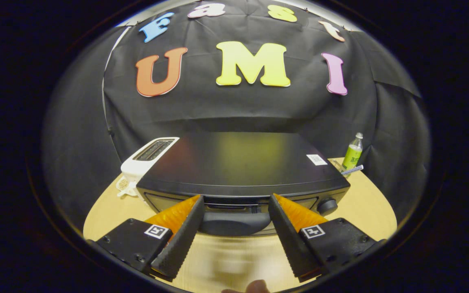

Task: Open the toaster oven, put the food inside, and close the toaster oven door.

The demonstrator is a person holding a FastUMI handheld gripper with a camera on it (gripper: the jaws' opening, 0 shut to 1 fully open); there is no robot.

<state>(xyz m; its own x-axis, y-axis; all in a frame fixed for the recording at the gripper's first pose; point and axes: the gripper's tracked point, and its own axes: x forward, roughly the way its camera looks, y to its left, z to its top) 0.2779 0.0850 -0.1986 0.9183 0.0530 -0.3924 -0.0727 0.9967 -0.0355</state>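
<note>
A black toaster oven (242,162) stands on the wooden table (373,211), seen from above its front edge. Its door looks closed, with a dark handle (234,221) across the top of the front. My gripper (236,201) is open, its two fingers spread to either side of the handle's middle, tips close to the oven's top front edge. Nothing is held between them. A round knob (327,205) sits on the oven's front, right of my right finger. I cannot make out the food.
A white slot toaster (147,156) stands just left of the oven. A green bottle (353,152) and a small patterned stick (352,170) are behind the oven's right corner. Part of a person's finger (255,287) shows near me, below the fingers.
</note>
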